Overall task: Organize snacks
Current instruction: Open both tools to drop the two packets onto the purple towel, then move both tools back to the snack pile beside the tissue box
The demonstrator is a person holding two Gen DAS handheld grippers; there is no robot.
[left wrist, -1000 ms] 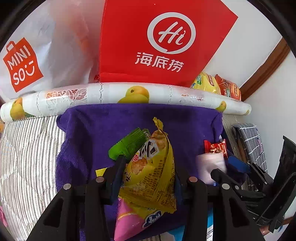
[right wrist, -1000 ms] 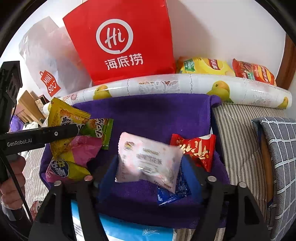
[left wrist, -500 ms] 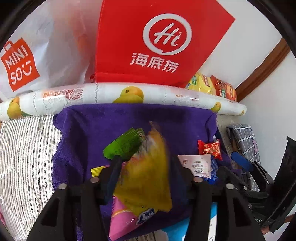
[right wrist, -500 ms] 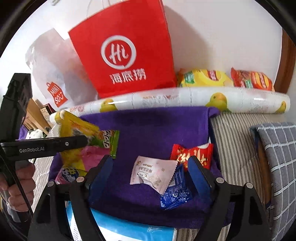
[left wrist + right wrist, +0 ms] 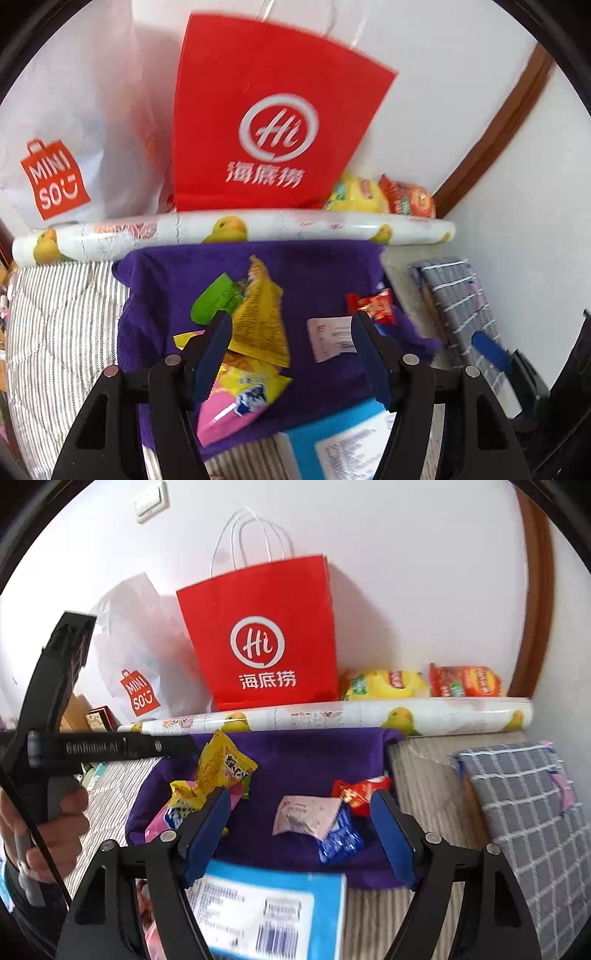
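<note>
A purple cloth (image 5: 314, 266) (image 5: 295, 753) holds the snacks. My left gripper (image 5: 291, 332) hangs above its left side with the jaws opening. A yellow packet (image 5: 262, 321) (image 5: 221, 768) leans loose on a green packet (image 5: 214, 299) and a pink-and-yellow packet (image 5: 236, 398), with no pad pressing it. My right gripper (image 5: 299, 801) hovers over the right side, jaws closing slightly with nothing between them. Below it a pale pink packet (image 5: 304, 814) (image 5: 332, 338) rests on a blue packet (image 5: 340, 840), beside a red packet (image 5: 360, 788) (image 5: 373, 304).
A red paper bag (image 5: 266, 635) and a white plastic bag (image 5: 140, 664) stand against the wall behind a pear-printed roll (image 5: 332, 716). Yellow (image 5: 384, 683) and orange (image 5: 465, 681) chip bags lie at the back right. A blue box (image 5: 266, 912) lies near me, a plaid cushion (image 5: 524, 812) to the right.
Both grippers have risen and drawn back. The left one opened and let go of the yellow packet. The right one dropped the pale pink packet onto the cloth.
</note>
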